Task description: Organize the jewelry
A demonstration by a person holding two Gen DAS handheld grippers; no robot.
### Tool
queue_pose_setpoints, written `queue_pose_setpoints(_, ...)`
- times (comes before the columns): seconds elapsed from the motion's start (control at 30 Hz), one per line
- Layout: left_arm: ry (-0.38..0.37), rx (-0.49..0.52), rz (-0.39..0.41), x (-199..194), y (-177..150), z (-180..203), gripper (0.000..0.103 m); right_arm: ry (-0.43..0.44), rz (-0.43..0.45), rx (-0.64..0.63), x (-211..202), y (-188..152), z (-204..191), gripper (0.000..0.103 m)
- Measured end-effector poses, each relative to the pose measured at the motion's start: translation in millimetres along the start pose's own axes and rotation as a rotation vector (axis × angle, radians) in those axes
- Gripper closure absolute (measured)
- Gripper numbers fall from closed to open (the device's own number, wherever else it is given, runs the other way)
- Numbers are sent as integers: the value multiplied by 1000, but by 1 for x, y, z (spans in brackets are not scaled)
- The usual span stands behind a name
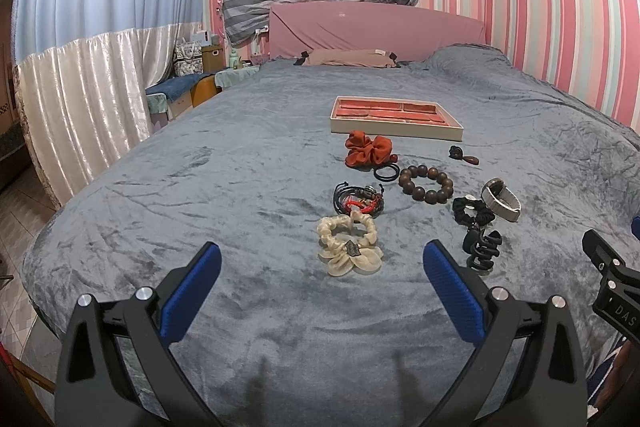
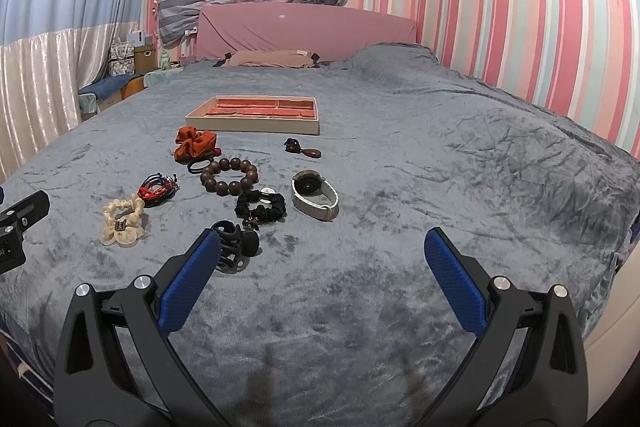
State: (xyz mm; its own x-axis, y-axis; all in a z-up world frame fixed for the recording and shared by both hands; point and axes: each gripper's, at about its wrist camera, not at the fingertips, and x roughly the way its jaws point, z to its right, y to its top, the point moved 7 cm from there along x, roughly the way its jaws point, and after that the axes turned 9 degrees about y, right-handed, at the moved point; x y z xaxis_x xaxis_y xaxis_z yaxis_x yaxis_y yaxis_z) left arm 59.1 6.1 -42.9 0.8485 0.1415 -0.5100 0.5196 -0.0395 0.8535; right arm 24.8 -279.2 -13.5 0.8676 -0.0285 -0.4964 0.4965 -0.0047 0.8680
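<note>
A flat jewelry tray with red compartments lies on the grey bed. In front of it are scattered a rust scrunchie, a brown bead bracelet, a watch, a black scrunchie, a black claw clip, cord bracelets and a cream scrunchie. My left gripper stands open just short of the cream scrunchie. My right gripper is open, its left pad beside the claw clip.
A small dark pendant piece lies near the tray. The grey blanket covers the whole bed, with a pillow and pink headboard at the far end. A nightstand with boxes stands at the left.
</note>
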Motion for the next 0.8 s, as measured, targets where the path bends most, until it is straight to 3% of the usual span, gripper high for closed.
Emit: queue_pose_setpoints(0.8, 4, 15, 5, 7, -5, 5, 4, 2, -16, 7, 9, -4, -2, 4)
